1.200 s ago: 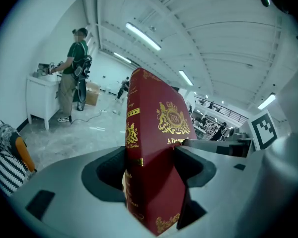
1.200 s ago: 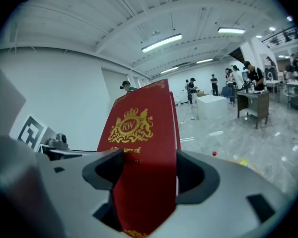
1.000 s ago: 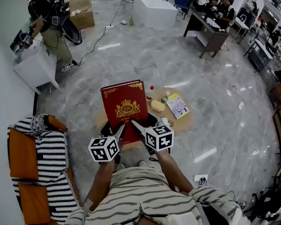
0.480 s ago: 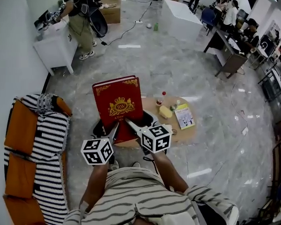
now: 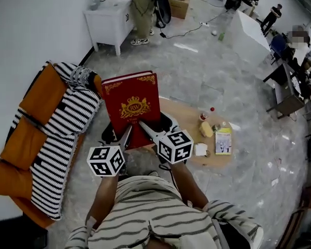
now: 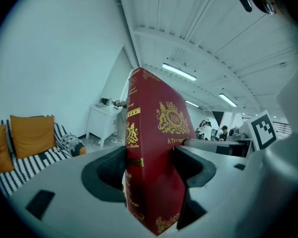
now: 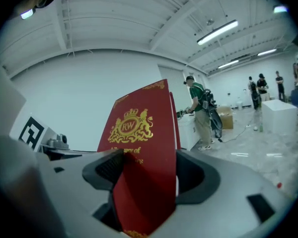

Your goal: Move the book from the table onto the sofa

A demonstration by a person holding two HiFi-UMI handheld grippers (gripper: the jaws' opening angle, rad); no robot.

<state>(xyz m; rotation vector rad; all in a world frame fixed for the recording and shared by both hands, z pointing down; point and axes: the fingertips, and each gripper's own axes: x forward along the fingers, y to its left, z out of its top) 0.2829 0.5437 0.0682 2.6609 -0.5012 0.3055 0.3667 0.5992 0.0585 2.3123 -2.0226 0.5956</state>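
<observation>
A large red book [image 5: 131, 107] with a gold crest is held in the air by both grippers, above the left end of the round wooden table [image 5: 185, 122]. My left gripper [image 5: 125, 137] is shut on its lower edge near the spine, and the book [image 6: 151, 157] stands upright between its jaws. My right gripper [image 5: 145, 128] is shut on the same lower edge, the book [image 7: 141, 167] filling its jaws. The sofa [image 5: 46, 134], orange with a black-and-white striped cover, lies to the left of the book.
On the table sit a small red-capped bottle [image 5: 202, 115], a yellow block [image 5: 206, 129], a yellow booklet [image 5: 223, 140] and a white cup [image 5: 200, 149]. A white cabinet [image 5: 110, 15] and a person [image 5: 145, 4] stand beyond the sofa. White wall runs along the left.
The view has swung left, so the sofa now sits closer and larger beside the book. Both grippers still grip the book, which has moved toward the sofa and away from the table items.
</observation>
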